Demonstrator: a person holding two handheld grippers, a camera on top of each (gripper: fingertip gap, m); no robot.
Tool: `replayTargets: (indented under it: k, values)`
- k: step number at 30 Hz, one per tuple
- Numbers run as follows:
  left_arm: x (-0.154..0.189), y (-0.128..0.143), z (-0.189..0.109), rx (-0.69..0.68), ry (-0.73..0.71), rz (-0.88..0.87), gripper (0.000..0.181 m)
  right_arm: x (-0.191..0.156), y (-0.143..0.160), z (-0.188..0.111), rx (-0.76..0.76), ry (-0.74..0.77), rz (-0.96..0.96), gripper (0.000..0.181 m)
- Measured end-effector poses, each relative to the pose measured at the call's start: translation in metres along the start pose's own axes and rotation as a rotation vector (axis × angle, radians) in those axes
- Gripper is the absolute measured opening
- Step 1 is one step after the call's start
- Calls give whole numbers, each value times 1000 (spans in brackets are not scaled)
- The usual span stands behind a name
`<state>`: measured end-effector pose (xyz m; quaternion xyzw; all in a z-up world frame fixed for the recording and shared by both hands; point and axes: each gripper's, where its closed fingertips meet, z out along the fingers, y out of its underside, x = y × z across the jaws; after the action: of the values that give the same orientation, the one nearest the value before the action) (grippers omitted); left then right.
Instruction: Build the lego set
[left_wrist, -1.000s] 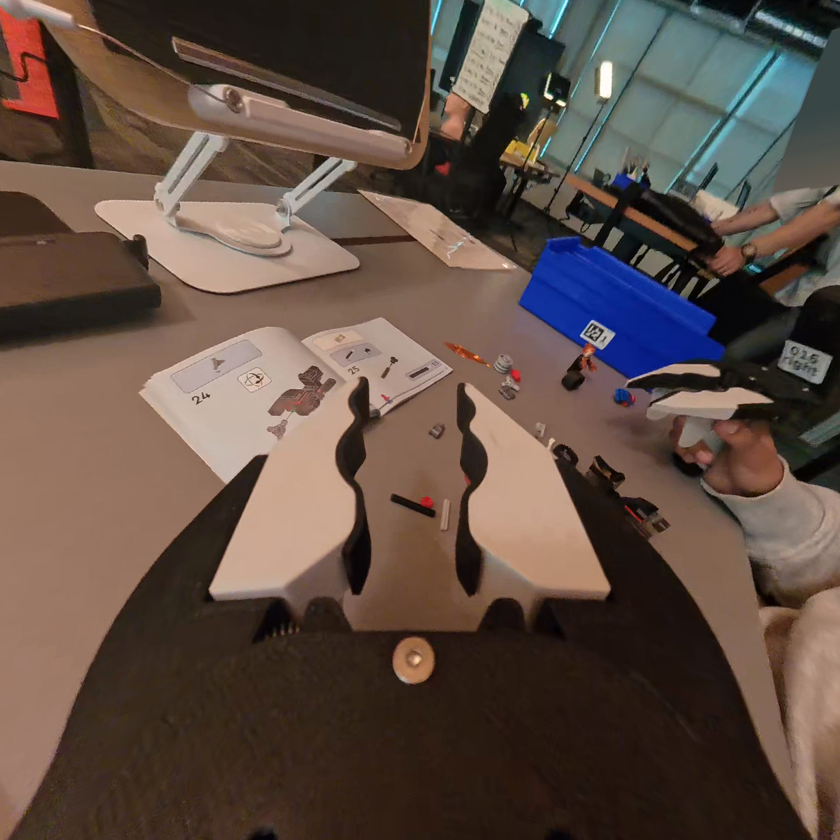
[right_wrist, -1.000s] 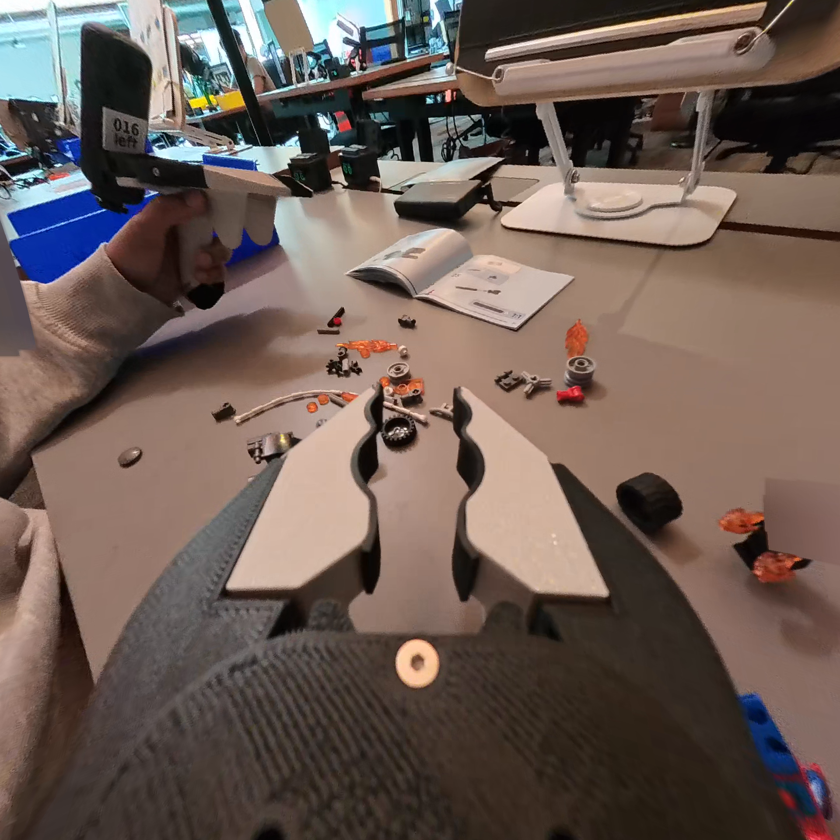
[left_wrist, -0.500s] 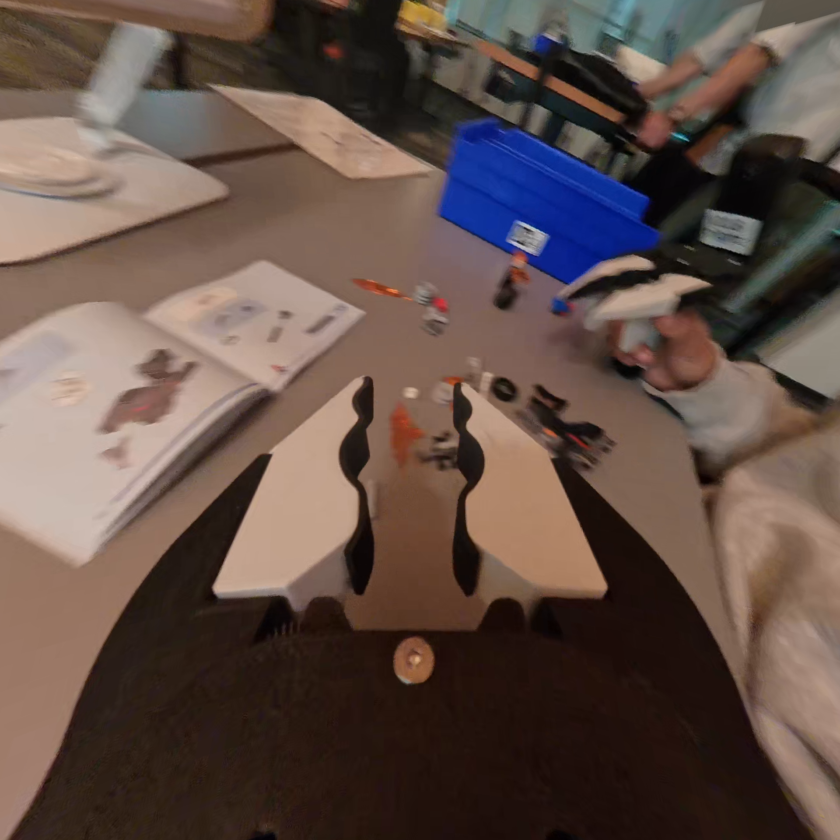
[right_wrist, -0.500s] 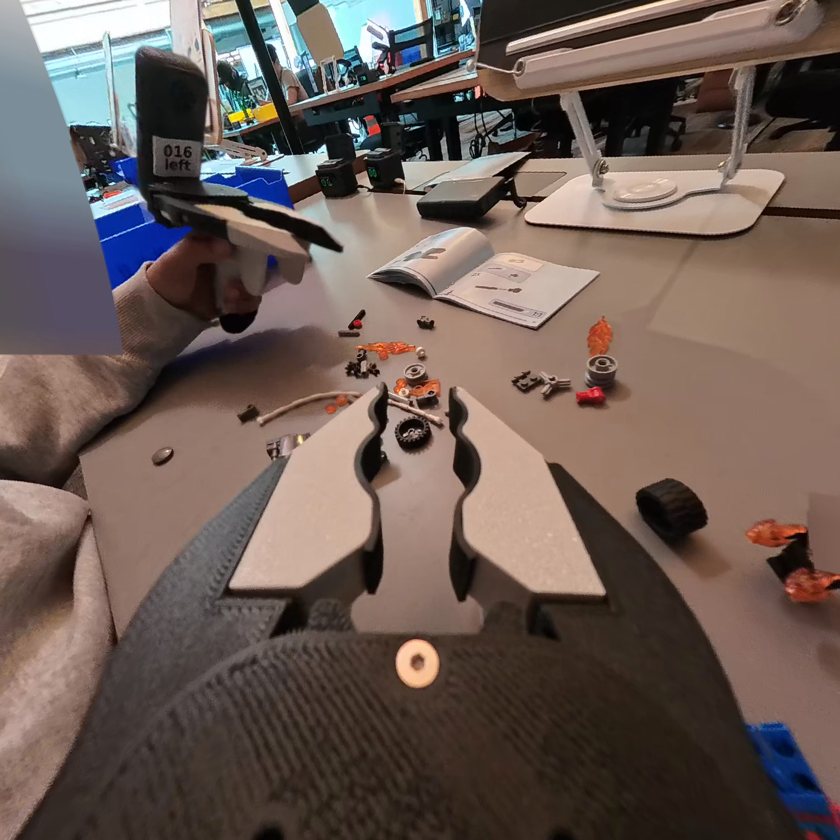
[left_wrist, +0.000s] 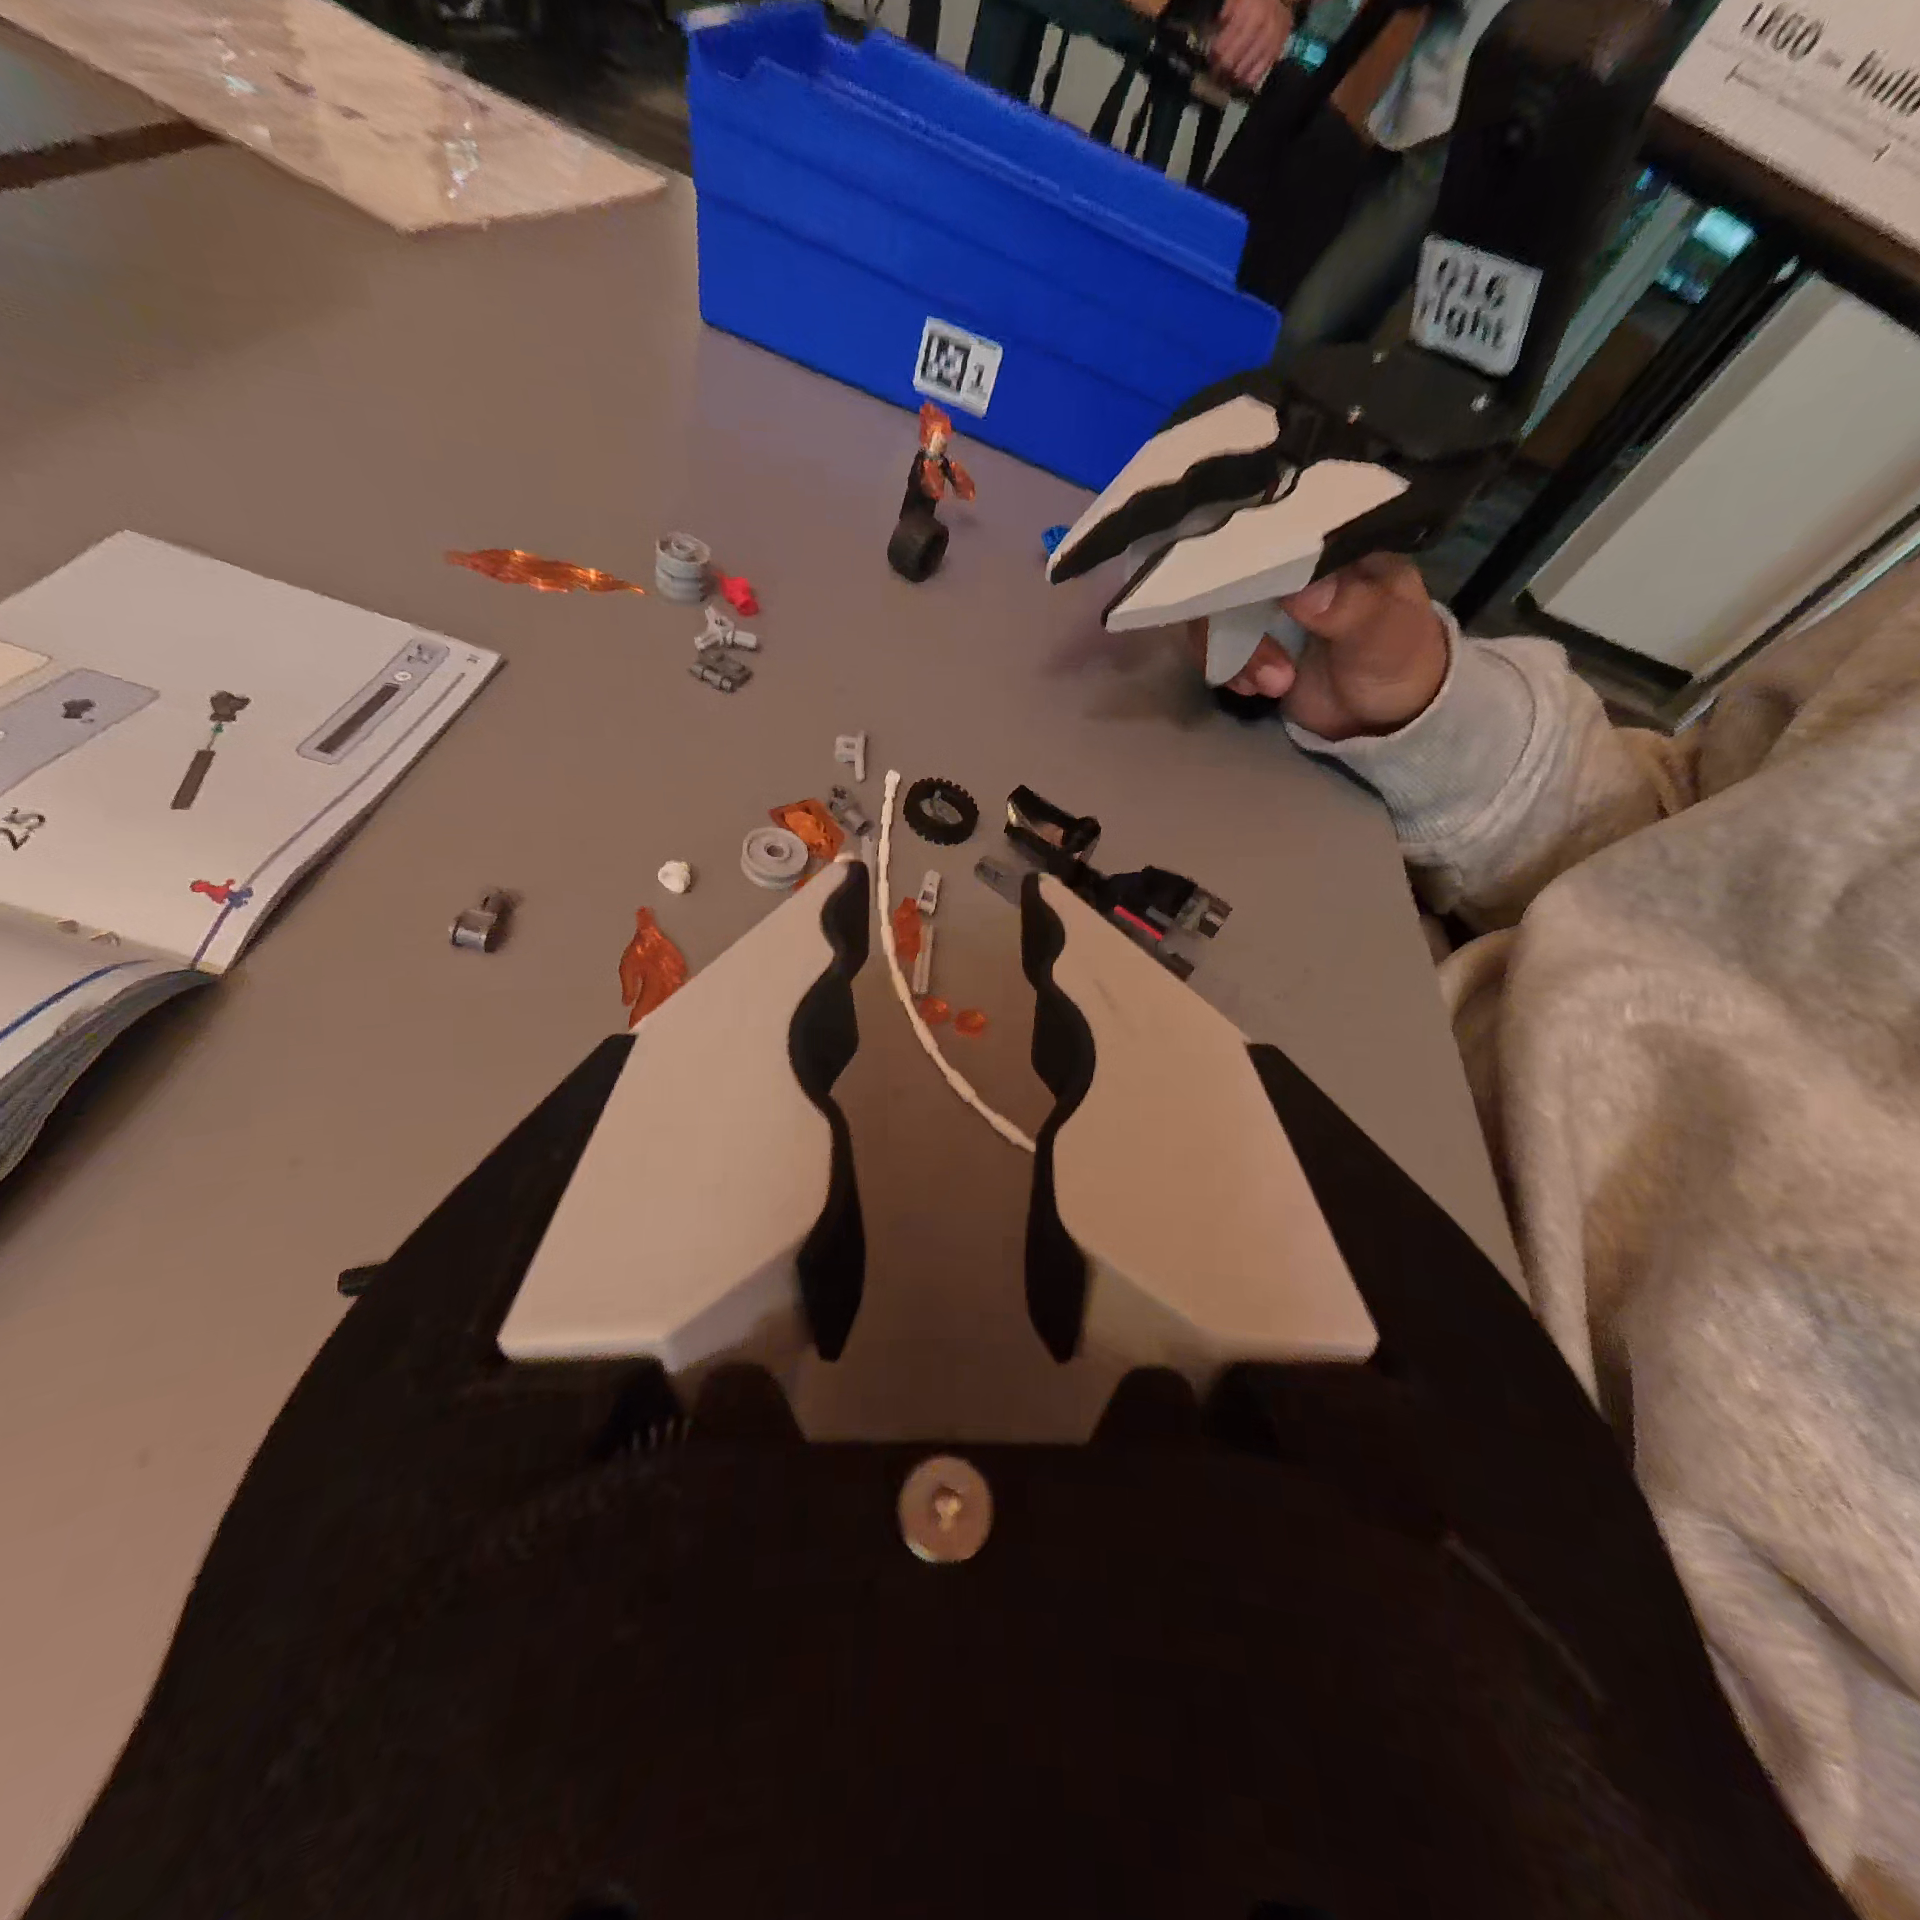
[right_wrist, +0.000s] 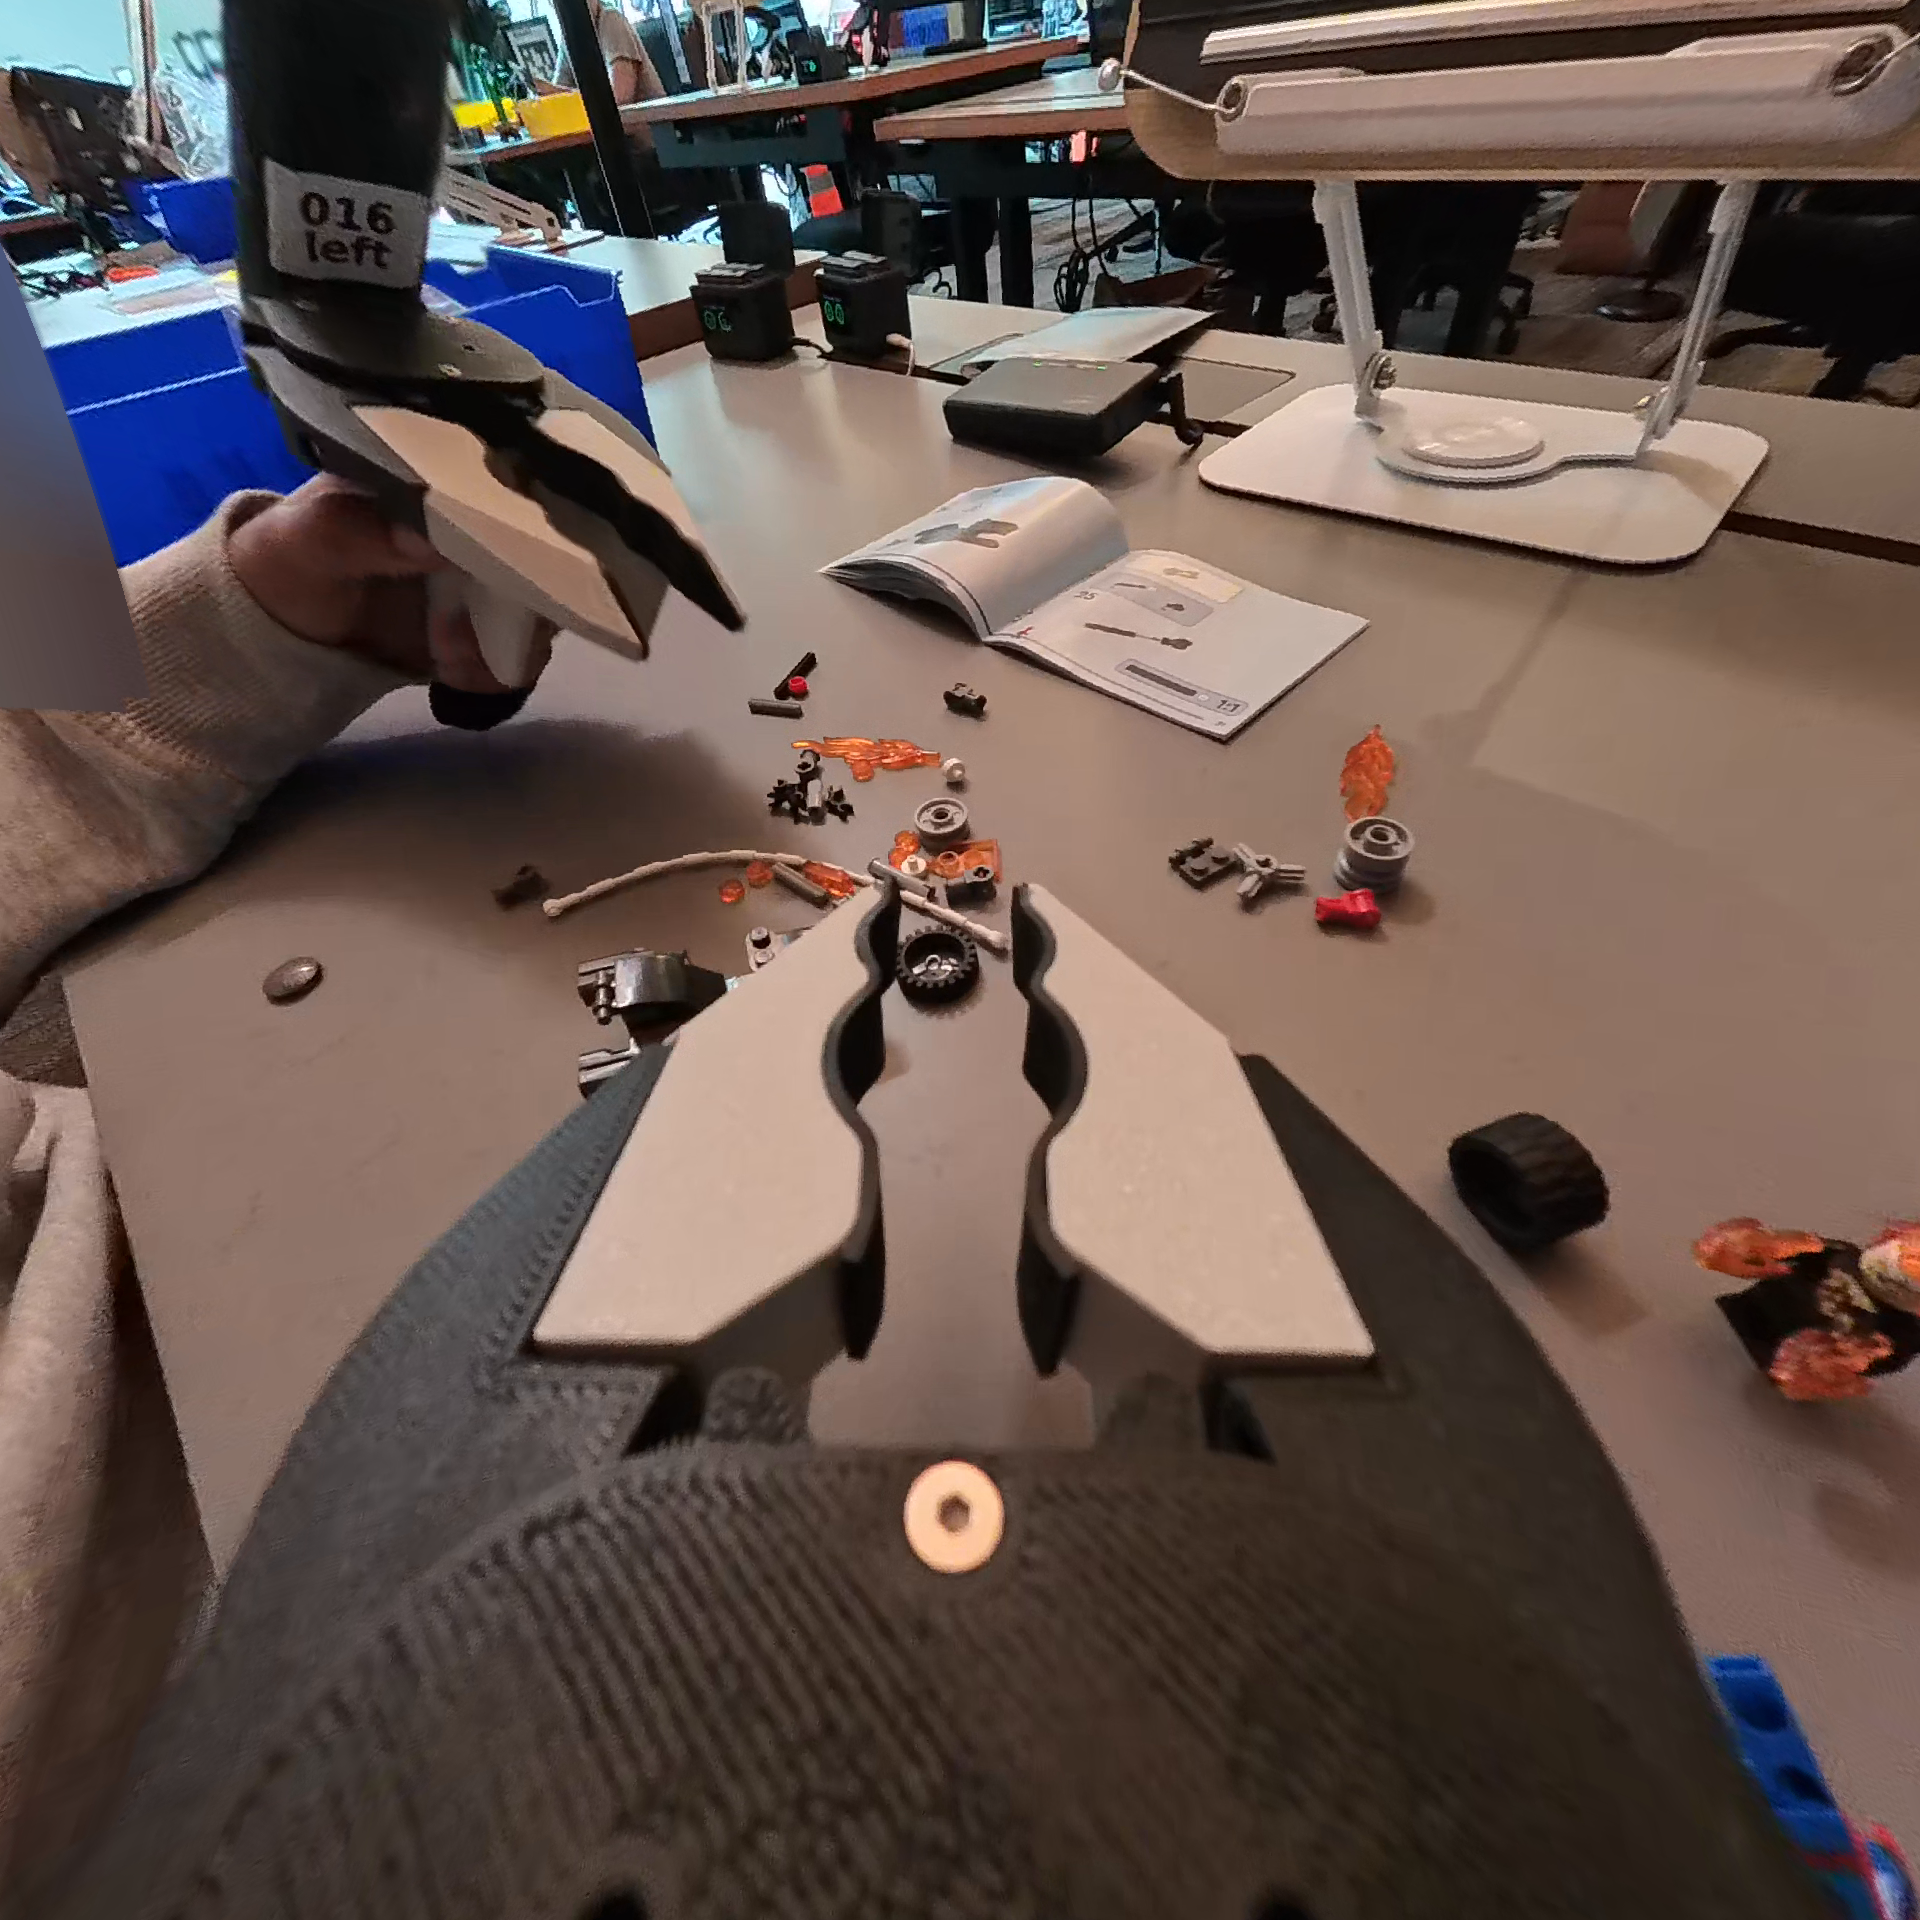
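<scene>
1. Loose lego pieces lie scattered on the grey table (right_wrist: 1558, 790): a small black gear (right_wrist: 937, 964), a white flexible hose (left_wrist: 928, 1023), grey wheel hubs (right_wrist: 1374, 852), a red piece (right_wrist: 1347, 909), orange flame pieces (right_wrist: 1365, 771), and a black tyre (right_wrist: 1527, 1178) off to the right.
2. A partly built black assembly (left_wrist: 1127, 883) sits near the table's front edge, next to the gear.
3. A minifigure with flames (left_wrist: 935, 462) stands upright behind the tyre, just in front of a blue bin (left_wrist: 966, 239).
4. The open instruction booklet (right_wrist: 1101, 597) lies flat beyond the pieces.
5. Right gripper (right_wrist: 951, 914): jaws apart, empty, held low over the table; the gear shows between its tips.
6. Left gripper (left_wrist: 940, 883): jaws apart, nothing held, raised above the pile and tilted down; the hose shows in the gap.
7. A white stand base (right_wrist: 1475, 468) and a black box (right_wrist: 1049, 403) sit at the far side of the table.
</scene>
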<state>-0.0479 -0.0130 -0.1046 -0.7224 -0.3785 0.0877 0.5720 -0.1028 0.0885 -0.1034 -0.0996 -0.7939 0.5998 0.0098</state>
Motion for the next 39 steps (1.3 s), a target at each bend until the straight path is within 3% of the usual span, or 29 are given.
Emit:
replayTargets:
  k: [4,13,19,22,29,39]
  values:
    - [6,-17,-7,100,22,-1,28,1,0,0,0,7,-1,19]
    - [7,-20,-6,116,3,7,27,16,-7,2,16,75,3,17]
    - [-1,-18,-8,112,-33,-4,26,37,-20,23,-124,159,-57,12]
    - [-3,-19,-11,120,-42,-14,26,64,-3,43,-289,253,-89,1]
    - [-10,-16,-15,109,-62,-35,27,80,33,69,-467,300,-102,11]
    - [-9,-2,-2,14,-68,-20,28,87,41,72,-475,292,-53,3]
